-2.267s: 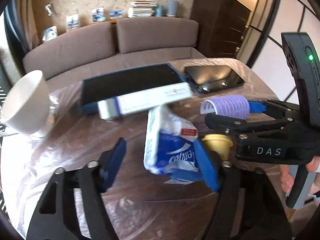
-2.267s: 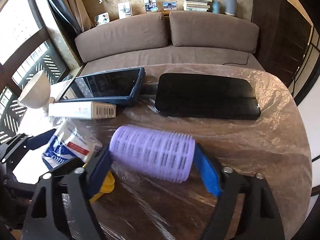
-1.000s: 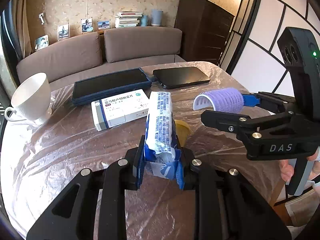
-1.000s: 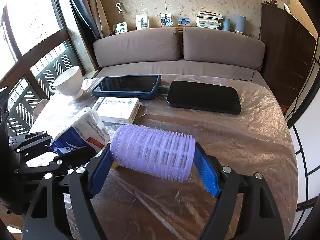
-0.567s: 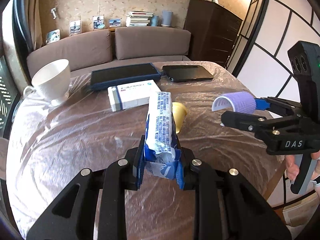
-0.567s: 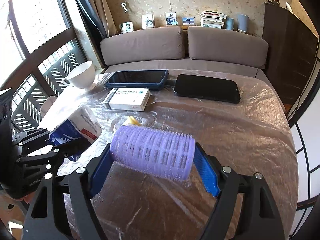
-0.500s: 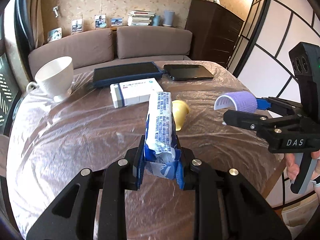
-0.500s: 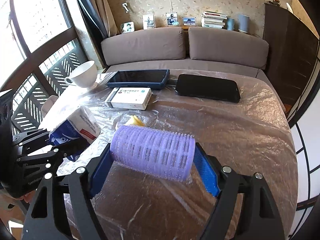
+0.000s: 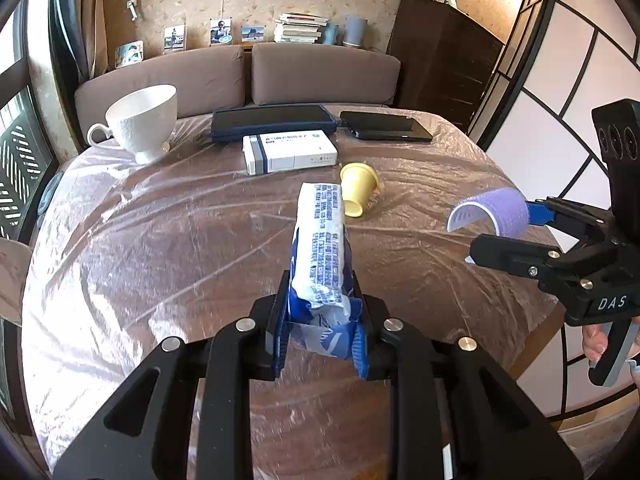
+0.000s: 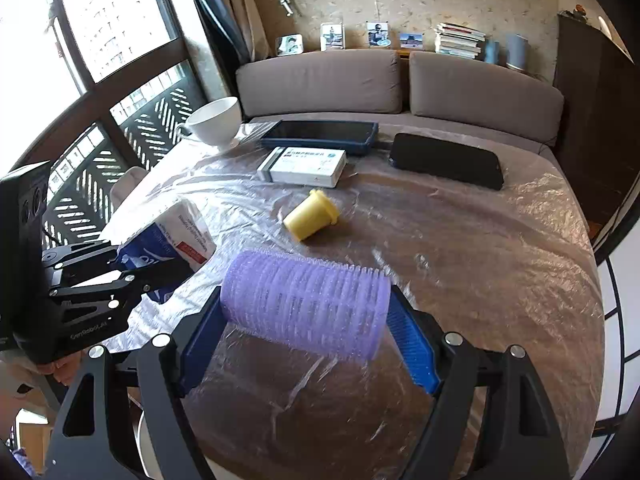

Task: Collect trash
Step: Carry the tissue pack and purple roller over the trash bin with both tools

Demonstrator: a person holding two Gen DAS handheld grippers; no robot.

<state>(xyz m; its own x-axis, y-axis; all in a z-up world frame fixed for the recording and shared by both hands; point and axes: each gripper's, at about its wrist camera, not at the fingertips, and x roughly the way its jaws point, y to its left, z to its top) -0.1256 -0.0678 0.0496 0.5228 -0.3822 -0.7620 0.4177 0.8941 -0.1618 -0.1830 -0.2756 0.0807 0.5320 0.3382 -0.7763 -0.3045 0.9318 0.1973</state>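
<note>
Two grippers, tissue pack [image 9: 320, 248] and hair roller [image 10: 304, 304]

Between the blue pads of the left gripper [image 9: 320, 340] sits a tissue pack [image 9: 320, 248] — white on top with rows of dark blue print, deep blue with a white swirl lower down, and a small red label on its side. The right gripper [image 10: 308, 344] has a black frame, and its ribbed blue pads flank a pale lilac hair roller [image 10: 304, 304] with fine bristly ridges. Ahead of both tools lies a plain yellow cup [image 10: 312, 214] on the brown table [image 10: 500, 280] under clear, glossy film. Farther ahead — a white box [image 9: 290, 152] with a grey-blue end band, and a white teacup [image 9: 140, 120] off to the left.
</note>
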